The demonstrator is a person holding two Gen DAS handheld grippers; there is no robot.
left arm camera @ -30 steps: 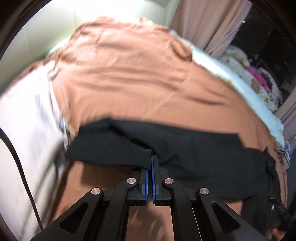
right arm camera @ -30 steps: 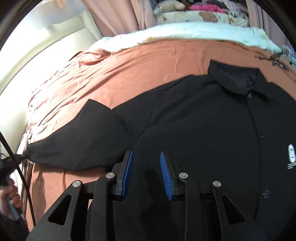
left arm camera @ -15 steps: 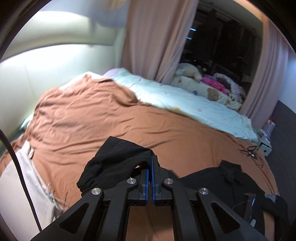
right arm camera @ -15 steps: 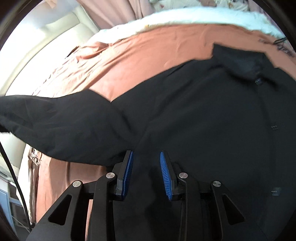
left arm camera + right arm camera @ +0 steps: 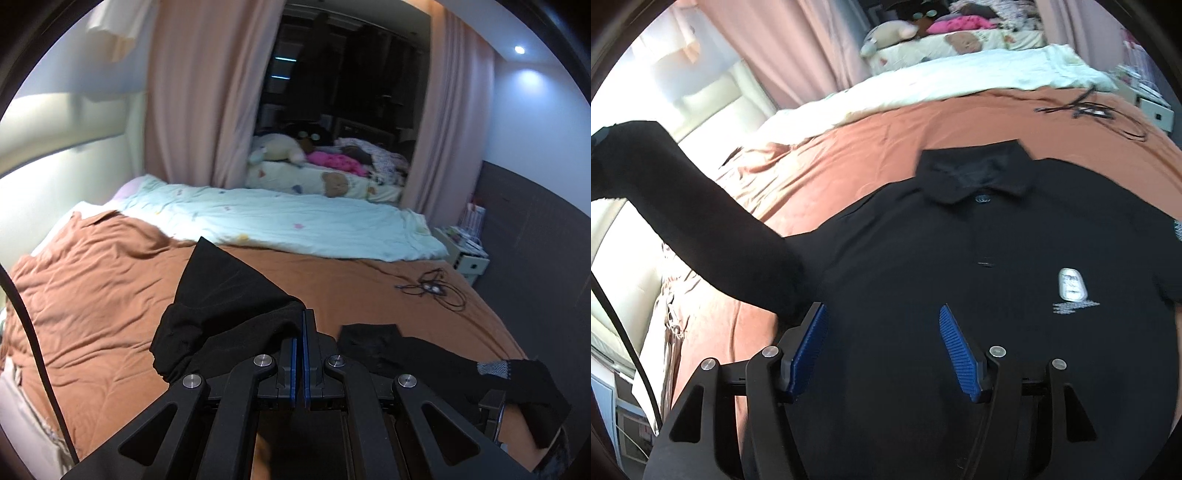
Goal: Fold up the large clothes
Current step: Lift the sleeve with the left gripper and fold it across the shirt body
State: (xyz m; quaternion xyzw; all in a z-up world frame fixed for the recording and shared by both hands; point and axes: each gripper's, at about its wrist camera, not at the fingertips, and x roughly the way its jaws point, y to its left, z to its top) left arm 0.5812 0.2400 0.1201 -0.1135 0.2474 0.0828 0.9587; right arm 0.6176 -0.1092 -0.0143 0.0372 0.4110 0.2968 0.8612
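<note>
From the left wrist, we see the left tongs clamped tight on the sleeve of the black polo shirt, holding it lifted above the brown bedcover. The rest of the shirt lies low and to the right of these tongs, partly hidden.

From the right wrist, the right tongs stand spread wide with nothing between them, just above the shirt's chest, which lies flat and face up, collar ahead. The raised sleeve arcs up to their left. We cannot tell whether they touch the cloth.

We judge the fold barely begun: the first sleeve is only lifted, not yet laid across; the other sleeve and body folds remain.
</note>
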